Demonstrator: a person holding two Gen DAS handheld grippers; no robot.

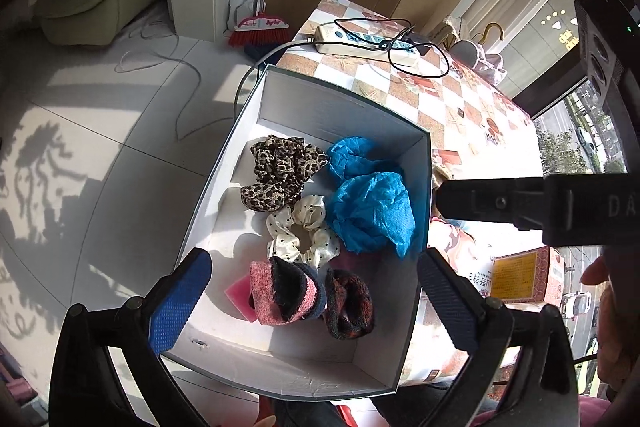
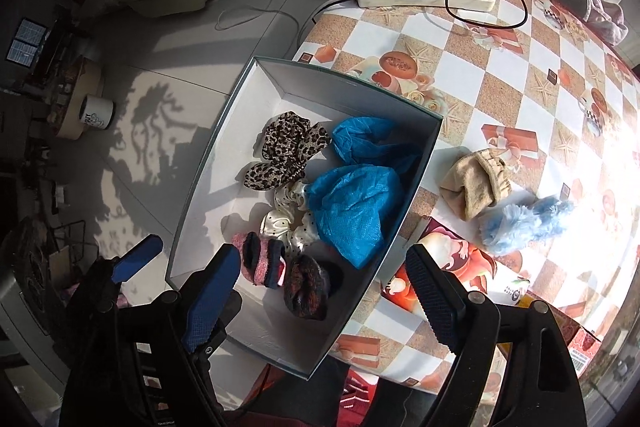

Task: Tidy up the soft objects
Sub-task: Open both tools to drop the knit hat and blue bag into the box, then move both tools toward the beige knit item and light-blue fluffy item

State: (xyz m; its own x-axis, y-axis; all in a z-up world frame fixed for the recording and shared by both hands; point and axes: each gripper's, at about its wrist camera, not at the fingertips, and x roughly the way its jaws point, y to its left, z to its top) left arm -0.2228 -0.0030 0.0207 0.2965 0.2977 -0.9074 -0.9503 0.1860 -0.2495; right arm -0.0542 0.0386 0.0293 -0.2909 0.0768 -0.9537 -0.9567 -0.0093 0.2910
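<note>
Blue covers (image 2: 352,203) and scrunchies are boxed (image 2: 416,163); beige sock (image 2: 476,183), fluffy toy (image 2: 524,223) remain outside; both grippers (image 1: 316,303) (image 2: 320,299) spread wide, empty.

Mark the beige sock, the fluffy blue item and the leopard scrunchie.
beige sock (image 2: 476,183), right wrist view, middle of the folded body.
fluffy blue item (image 2: 520,223), right wrist view, centre of the fur.
leopard scrunchie (image 1: 280,167), left wrist view, middle of the fabric.

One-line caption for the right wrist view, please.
Open right tool above a white box of scrunchies; beige sock and blue fluffy item outside.
</note>
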